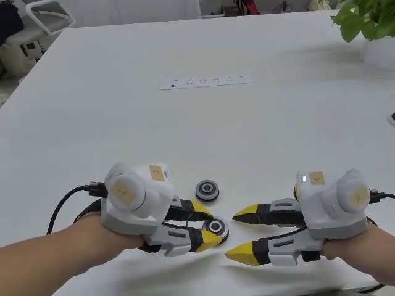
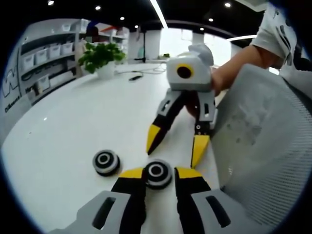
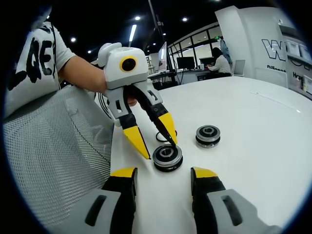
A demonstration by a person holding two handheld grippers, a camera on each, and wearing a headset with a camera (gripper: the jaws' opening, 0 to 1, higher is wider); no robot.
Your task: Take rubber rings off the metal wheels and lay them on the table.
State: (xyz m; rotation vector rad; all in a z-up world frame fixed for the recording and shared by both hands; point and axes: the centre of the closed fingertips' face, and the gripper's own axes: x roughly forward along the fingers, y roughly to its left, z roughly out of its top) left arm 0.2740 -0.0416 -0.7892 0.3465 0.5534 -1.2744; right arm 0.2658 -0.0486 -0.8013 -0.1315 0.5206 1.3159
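Note:
A metal wheel with a black rubber ring (image 1: 215, 227) sits on the white table (image 1: 123, 123) near its front edge. My left gripper (image 1: 208, 226) is shut on it, one yellow tip on each side. In the left gripper view the same held wheel (image 2: 157, 173) is pinched between the tips of the left gripper (image 2: 159, 174). A second ringed wheel (image 1: 207, 190) lies flat just beyond it, free of both grippers. My right gripper (image 1: 244, 234) faces the held wheel from the right, open and not touching. In the right gripper view the right gripper (image 3: 164, 171) stands just short of that wheel (image 3: 167, 157).
A white power strip (image 1: 207, 81) lies at mid-table. A potted plant (image 1: 367, 21) stands at the far right corner and a white chair (image 1: 37, 24) at the far left. A grey mesh chair back (image 3: 58, 146) is close behind the grippers.

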